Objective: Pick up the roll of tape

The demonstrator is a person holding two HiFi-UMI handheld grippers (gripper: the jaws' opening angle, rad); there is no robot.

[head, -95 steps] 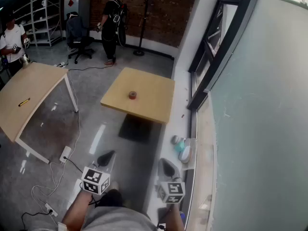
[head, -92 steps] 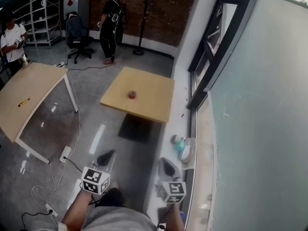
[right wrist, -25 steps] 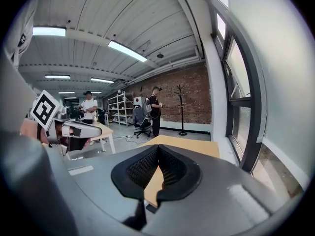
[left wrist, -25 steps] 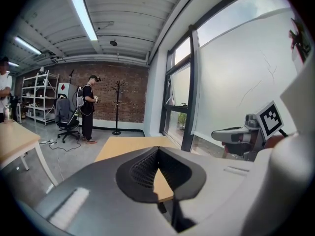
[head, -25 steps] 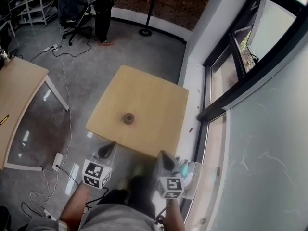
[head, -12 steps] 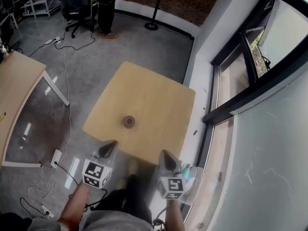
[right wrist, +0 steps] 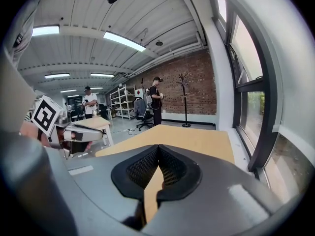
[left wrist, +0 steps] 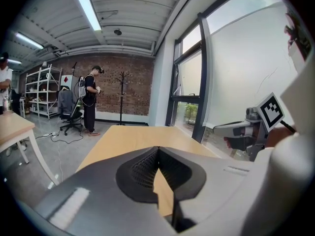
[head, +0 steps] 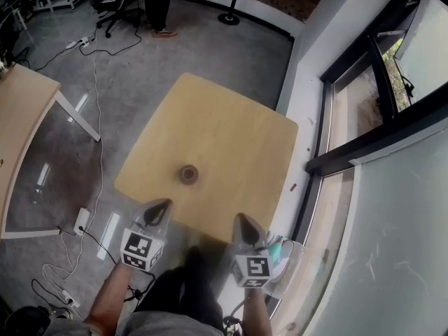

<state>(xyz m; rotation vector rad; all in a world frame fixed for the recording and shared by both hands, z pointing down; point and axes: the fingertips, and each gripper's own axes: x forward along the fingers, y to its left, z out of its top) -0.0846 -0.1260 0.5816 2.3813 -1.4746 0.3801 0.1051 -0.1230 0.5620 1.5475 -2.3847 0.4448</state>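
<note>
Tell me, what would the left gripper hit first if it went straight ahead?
Probably the wooden table, near its front edge; the roll of tape lies just right of where the left gripper points.

One tape roll, two tables

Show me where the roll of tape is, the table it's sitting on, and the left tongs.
roll of tape (head: 182, 176), head view, on the left side of its ring.
table (head: 231, 131), head view, on the bare wooden top beyond the roll.
left tongs (head: 162, 206), head view, at the shut tips.
</note>
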